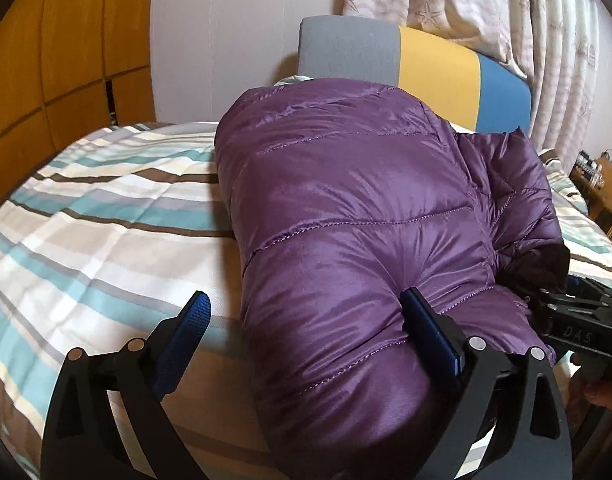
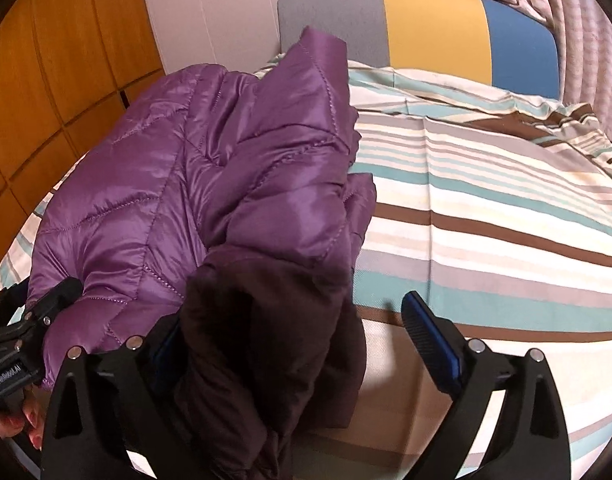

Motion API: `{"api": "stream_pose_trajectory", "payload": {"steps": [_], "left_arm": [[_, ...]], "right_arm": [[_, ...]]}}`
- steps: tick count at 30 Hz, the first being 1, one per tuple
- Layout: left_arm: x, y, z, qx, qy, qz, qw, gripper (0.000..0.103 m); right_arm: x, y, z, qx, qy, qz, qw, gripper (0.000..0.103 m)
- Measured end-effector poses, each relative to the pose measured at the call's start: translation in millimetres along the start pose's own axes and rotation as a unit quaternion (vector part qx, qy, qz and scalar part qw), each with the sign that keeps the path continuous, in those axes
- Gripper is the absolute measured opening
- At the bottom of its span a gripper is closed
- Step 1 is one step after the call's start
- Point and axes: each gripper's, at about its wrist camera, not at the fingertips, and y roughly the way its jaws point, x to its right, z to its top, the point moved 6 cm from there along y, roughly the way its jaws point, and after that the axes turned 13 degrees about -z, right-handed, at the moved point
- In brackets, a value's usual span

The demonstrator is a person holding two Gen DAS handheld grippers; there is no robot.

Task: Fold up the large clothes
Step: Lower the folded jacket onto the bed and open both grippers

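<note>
Jacket (image 1: 346,208): purple, quilted, shiny, folded into a bulky bundle on striped bed (image 1: 85,216) | left claw (image 1: 306,340): spread wide, gripping nothing | right claw (image 2: 289,340): spread wide, dark lining (image 2: 265,340) lying loose between fingers

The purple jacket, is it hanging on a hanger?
No, the purple jacket lies bundled on the striped bed cover, in front of the grey, yellow and blue headboard.

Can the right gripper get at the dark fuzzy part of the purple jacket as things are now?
Probably yes. The right gripper is open, and the dark fuzzy part of the purple jacket already lies between its fingers, against the left one. Nothing blocks it.
</note>
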Motion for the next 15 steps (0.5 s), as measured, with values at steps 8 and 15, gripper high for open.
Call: {"api": "stream_pose_trajectory", "payload": {"steps": [8,15], "left_arm": [[9.7,-41.0,-0.6,0.033,-0.024,0.019,0.999,0.1],[30.3,-78.9,-13.9,0.033,-0.009,0.027,0.9991,0.1]], "right_arm": [[8.0,-44.9,-7.2,0.015,0.016,0.012,1.0,0.101],[22.0,-86.8,-27.4,0.013,0.017,0.023,1.0,0.101]]}}
